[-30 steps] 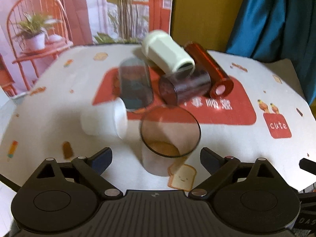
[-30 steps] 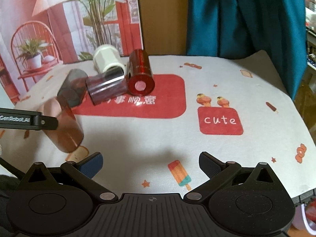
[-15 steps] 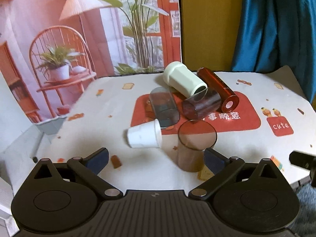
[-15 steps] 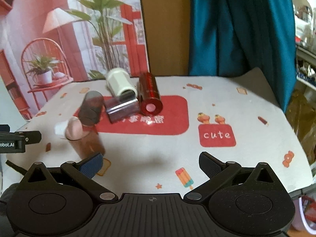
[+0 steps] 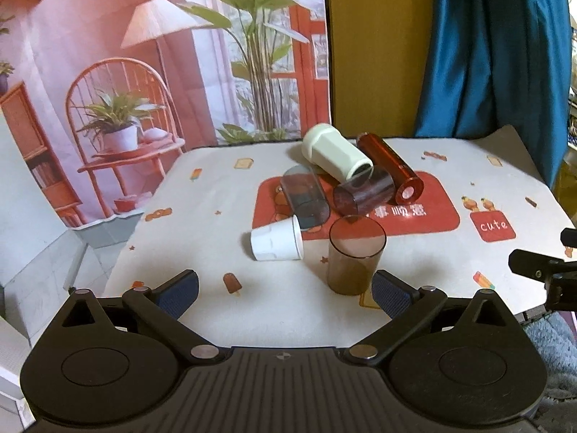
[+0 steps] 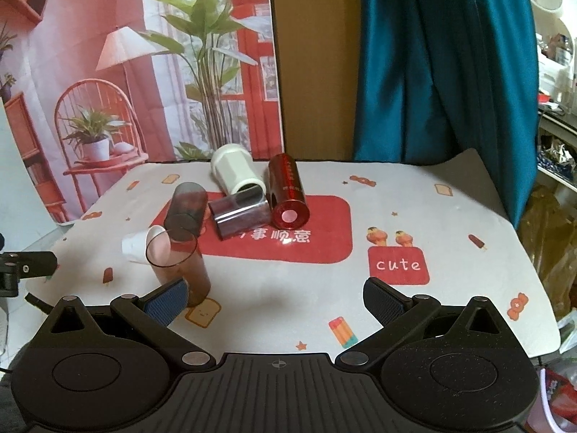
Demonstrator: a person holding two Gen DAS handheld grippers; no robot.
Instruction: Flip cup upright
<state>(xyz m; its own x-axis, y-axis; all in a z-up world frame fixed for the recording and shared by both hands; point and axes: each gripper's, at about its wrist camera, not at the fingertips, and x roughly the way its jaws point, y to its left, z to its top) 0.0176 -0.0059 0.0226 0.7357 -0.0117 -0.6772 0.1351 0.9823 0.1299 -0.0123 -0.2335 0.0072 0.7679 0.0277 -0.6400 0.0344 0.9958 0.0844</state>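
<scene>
The brown cup (image 5: 355,259) stands upright on the worktop (image 5: 216,223) beside a toppled white cup (image 5: 276,240), while the left tool (image 5: 285,287) and right tool (image 6: 276,297) both gape apart, gripping nothing.

A translucent brown plastic cup (image 5: 355,254) stands upright on the tabletop (image 5: 216,238), open mouth up, at the near edge of a cluster. Behind it five more lie on their sides: a small white paper cup (image 5: 277,240) just beside it, a smoky grey tumbler (image 5: 305,198), a dark purple tumbler (image 5: 362,195), a cream faceted cup (image 5: 335,153) and a glossy red cylindrical cup (image 5: 391,167).
</scene>
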